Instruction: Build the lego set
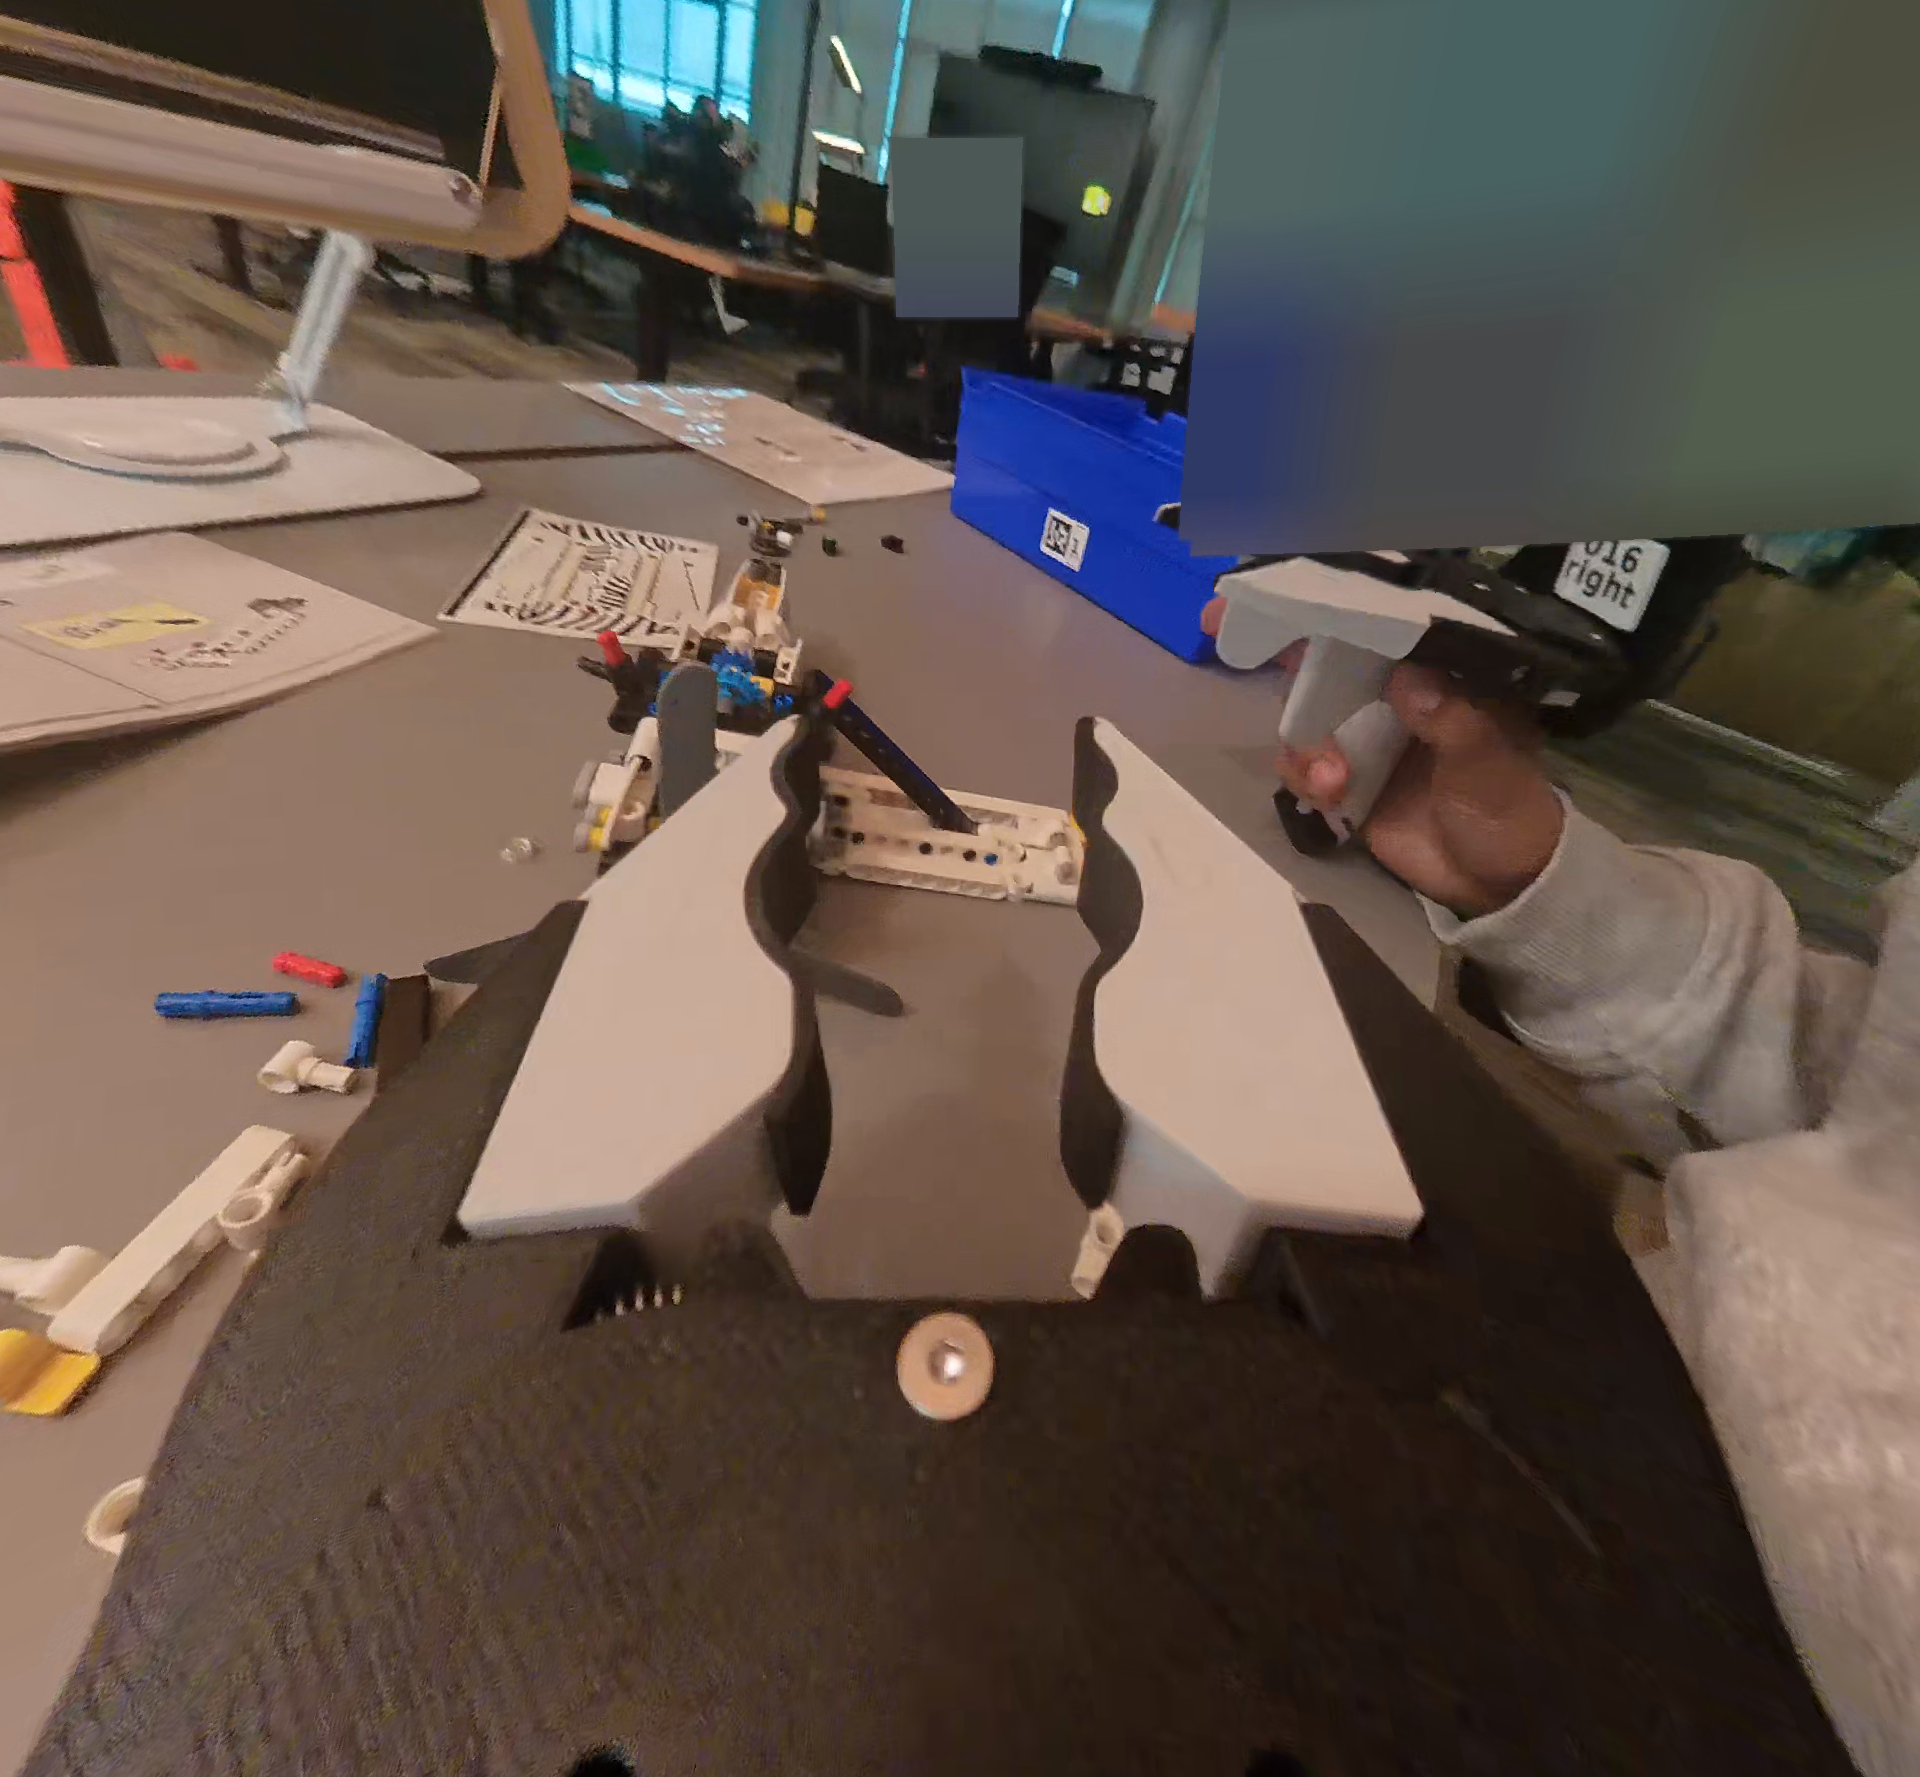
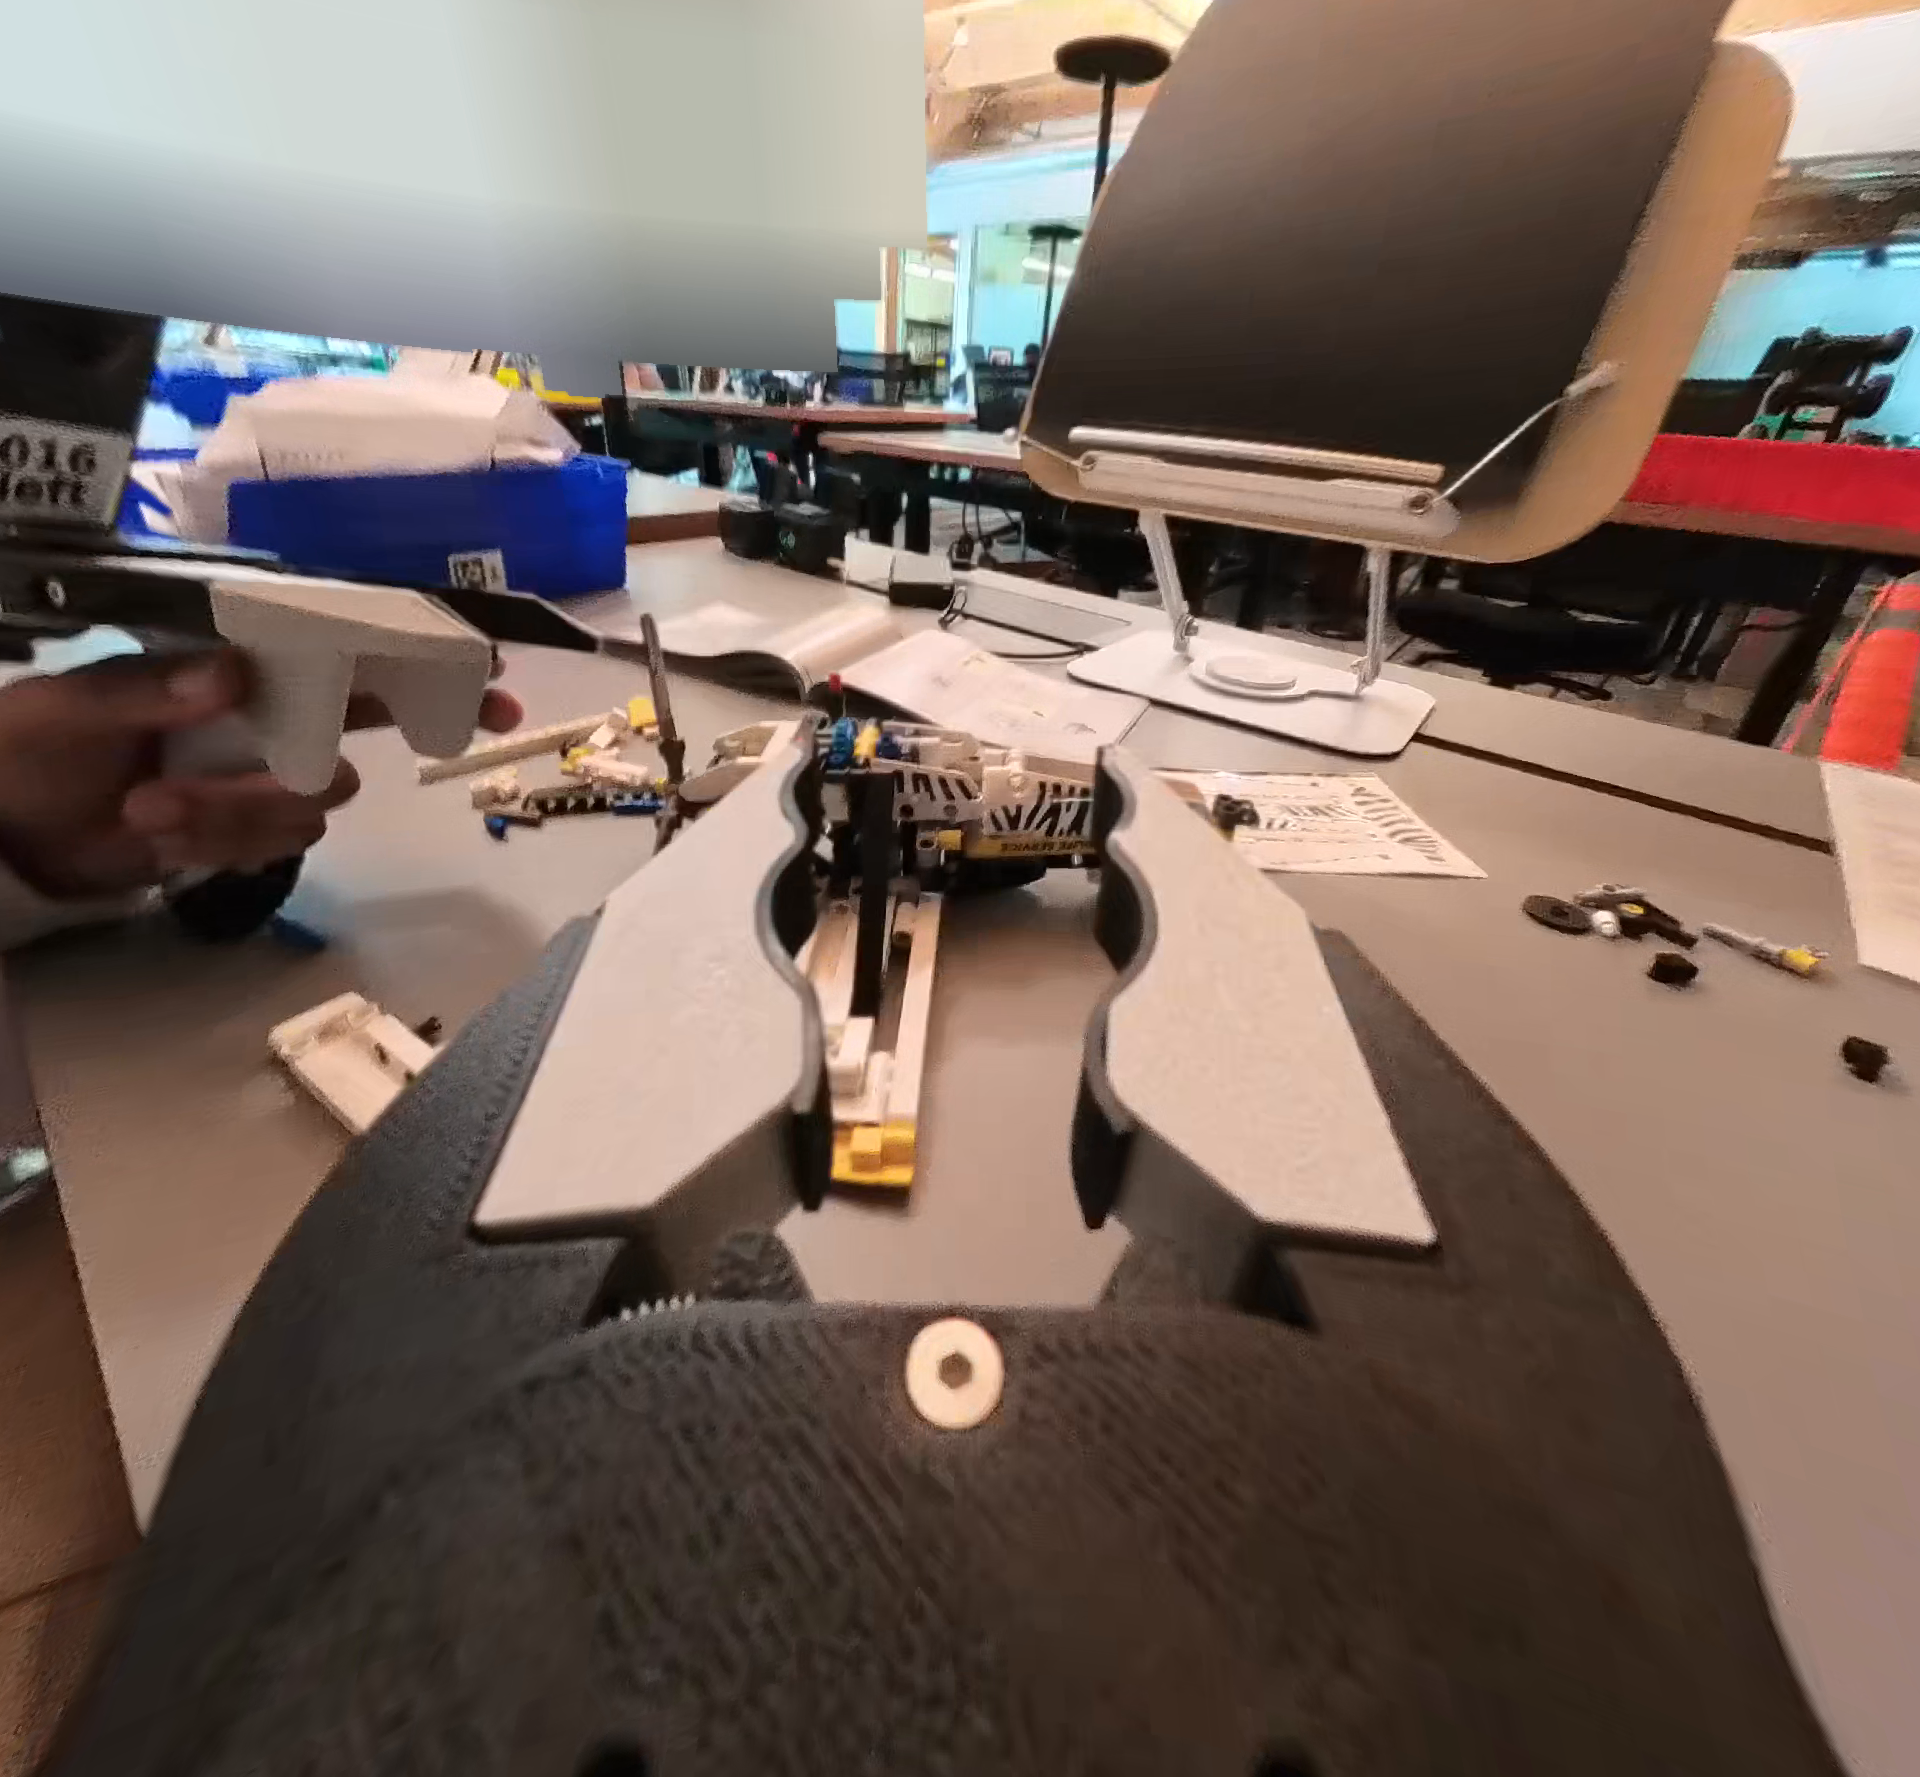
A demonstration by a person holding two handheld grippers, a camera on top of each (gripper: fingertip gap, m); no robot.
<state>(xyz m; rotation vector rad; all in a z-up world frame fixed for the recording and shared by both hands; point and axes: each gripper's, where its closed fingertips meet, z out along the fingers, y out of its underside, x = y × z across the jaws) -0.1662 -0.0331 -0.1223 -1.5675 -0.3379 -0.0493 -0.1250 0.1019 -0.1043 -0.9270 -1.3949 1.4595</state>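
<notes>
A partly built lego model (image 1: 748,740) of white, black, blue and yellow parts lies on the grey table, with a white beam frame (image 1: 945,844) and a dark slanted axle. My left gripper (image 1: 940,761) is open and empty, its tips just short of that frame. In the right wrist view the model (image 2: 935,813) carries zebra-striped panels, and a white frame with a yellow end (image 2: 873,1145) reaches toward me. My right gripper (image 2: 951,792) is open and empty, with the model between its fingertips.
Loose blue and red pins (image 1: 223,1003) and white beams (image 1: 177,1249) lie at the left. A sticker sheet (image 1: 582,574), booklets (image 1: 156,636), a blue bin (image 1: 1081,501) and a tablet stand (image 2: 1299,501) sit behind. Small black parts (image 2: 1621,917) lie to the right.
</notes>
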